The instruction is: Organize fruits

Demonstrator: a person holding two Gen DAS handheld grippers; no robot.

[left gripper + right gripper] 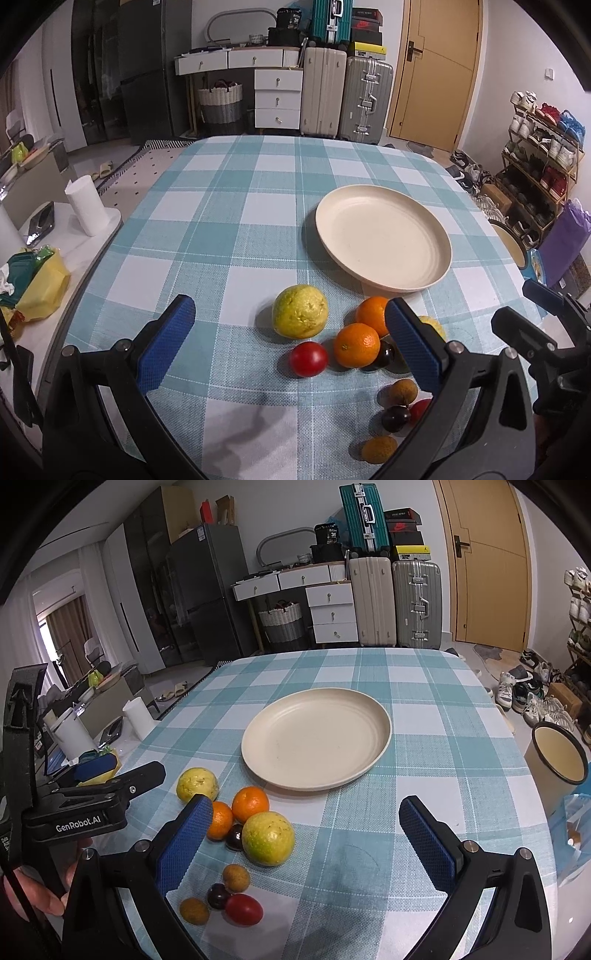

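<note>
An empty cream plate sits mid-table on the checked cloth. In front of it lies a cluster of fruit: a yellow-green guava, two oranges, a second, bigger guava, a red tomato, dark plums, brown longans and another tomato. My left gripper hovers open over the left guava and holds nothing. My right gripper stands open to the right of the cluster, also with nothing in it.
A cream enamel pot stands at the table's right edge. A side table on the left carries a paper roll and a yellow bag. A person's hand holds the left gripper's handle.
</note>
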